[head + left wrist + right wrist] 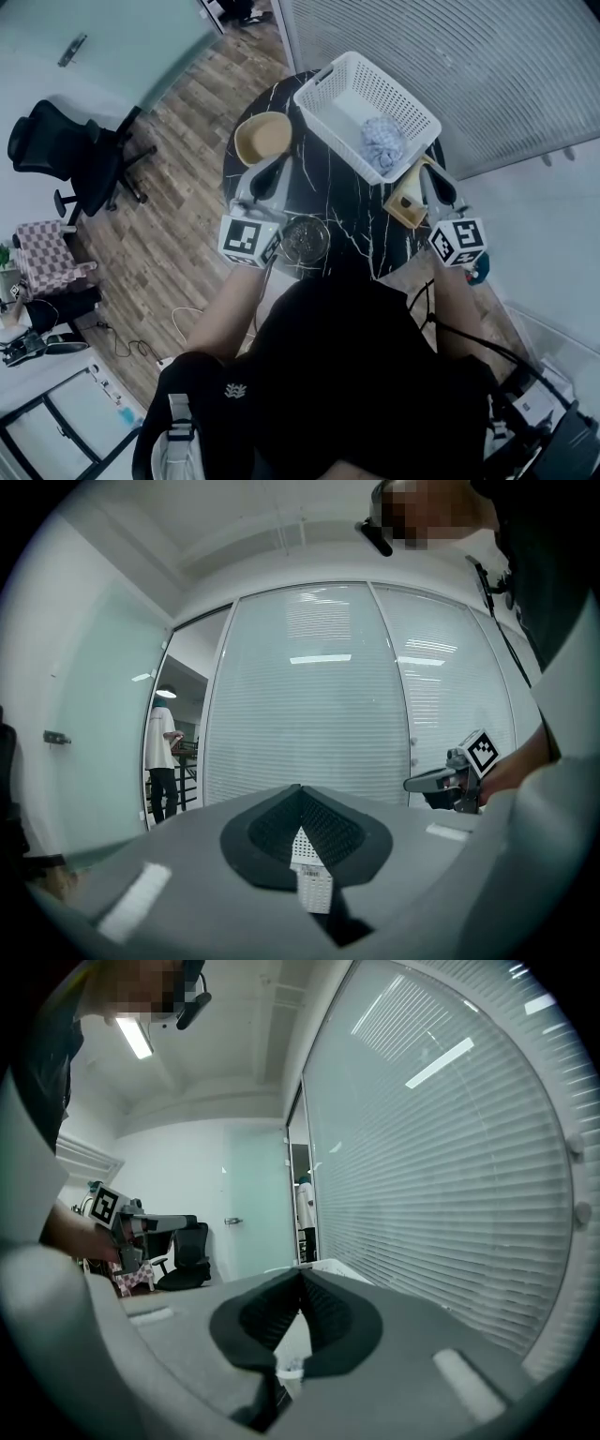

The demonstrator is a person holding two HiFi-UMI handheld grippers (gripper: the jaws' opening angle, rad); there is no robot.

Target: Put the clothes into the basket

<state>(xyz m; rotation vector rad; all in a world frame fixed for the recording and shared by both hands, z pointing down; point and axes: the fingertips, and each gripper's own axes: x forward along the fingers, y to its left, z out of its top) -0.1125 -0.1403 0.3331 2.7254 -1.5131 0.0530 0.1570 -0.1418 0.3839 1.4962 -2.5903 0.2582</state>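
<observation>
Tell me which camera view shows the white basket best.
The head view: the whole basket shows on the table, with a bluish cloth inside. Both gripper views show at most a white sliver of it past their jaws.

White plastic basket (328, 127), glossy marble table (352, 211)

Dim, prob. ceiling-lit (fisheye edges dark).

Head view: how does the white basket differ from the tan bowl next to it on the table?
The white basket is rectangular with lattice walls; the tan bowl is round and smooth-walled. The basket is clearly the larger. The basket holds a bunched blue-grey cloth; the bowl looks empty. Both stand upright, side by side, on the black marbled table.
</observation>
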